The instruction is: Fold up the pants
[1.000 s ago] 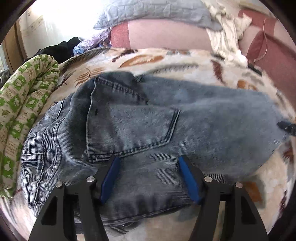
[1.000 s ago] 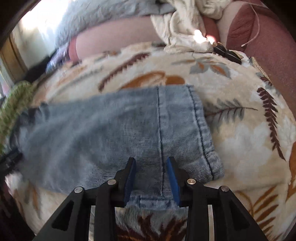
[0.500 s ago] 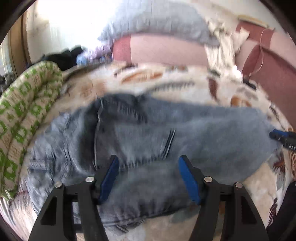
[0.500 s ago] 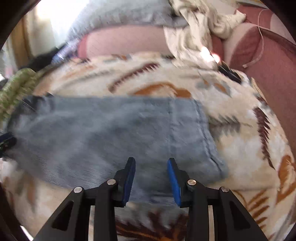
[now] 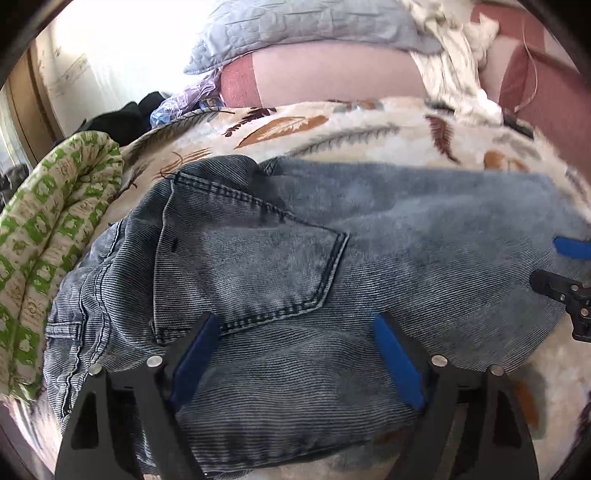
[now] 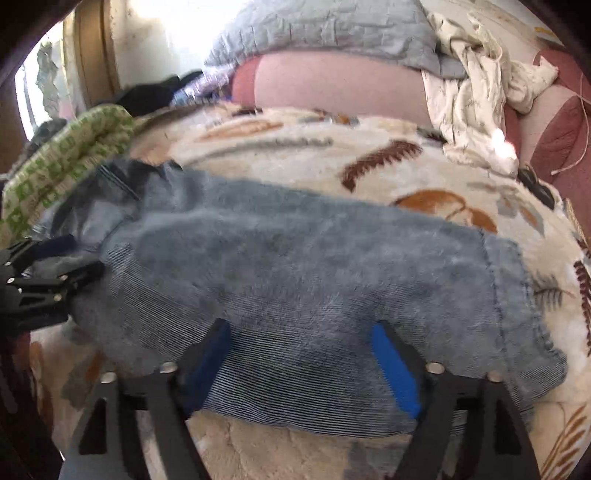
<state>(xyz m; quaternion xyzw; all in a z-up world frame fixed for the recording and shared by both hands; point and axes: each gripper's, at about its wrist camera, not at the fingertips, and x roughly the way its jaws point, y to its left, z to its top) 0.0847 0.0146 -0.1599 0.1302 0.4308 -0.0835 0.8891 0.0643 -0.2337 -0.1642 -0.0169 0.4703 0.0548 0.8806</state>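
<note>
Blue-grey jeans [image 5: 406,240] lie folded lengthwise across a leaf-patterned blanket [image 5: 332,125], waist and back pocket [image 5: 251,266] to the left. My left gripper [image 5: 295,325] hovers over the near edge below the pocket. Its jaws are opening, with denim lying between them and the pads not pressing it. In the right wrist view the leg of the jeans [image 6: 295,266] runs to a hem [image 6: 517,295] on the right. My right gripper [image 6: 301,332] stands over the leg's near edge, jaws opening wide, cloth between them but not pinched. Each gripper shows at the edge of the other's view: right gripper [image 5: 569,273], left gripper [image 6: 44,269].
A rolled green-and-white quilt [image 5: 55,229] lies against the left end of the jeans. At the back are a grey pillow [image 5: 295,29], a crumpled cream cloth [image 6: 469,96] and a red sofa arm [image 5: 535,92]. Bare blanket lies beyond the hem on the right.
The right gripper has slid left along the leg, away from the hem, and its jaws have spread from narrow to wide. The left gripper's jaws have widened a little.
</note>
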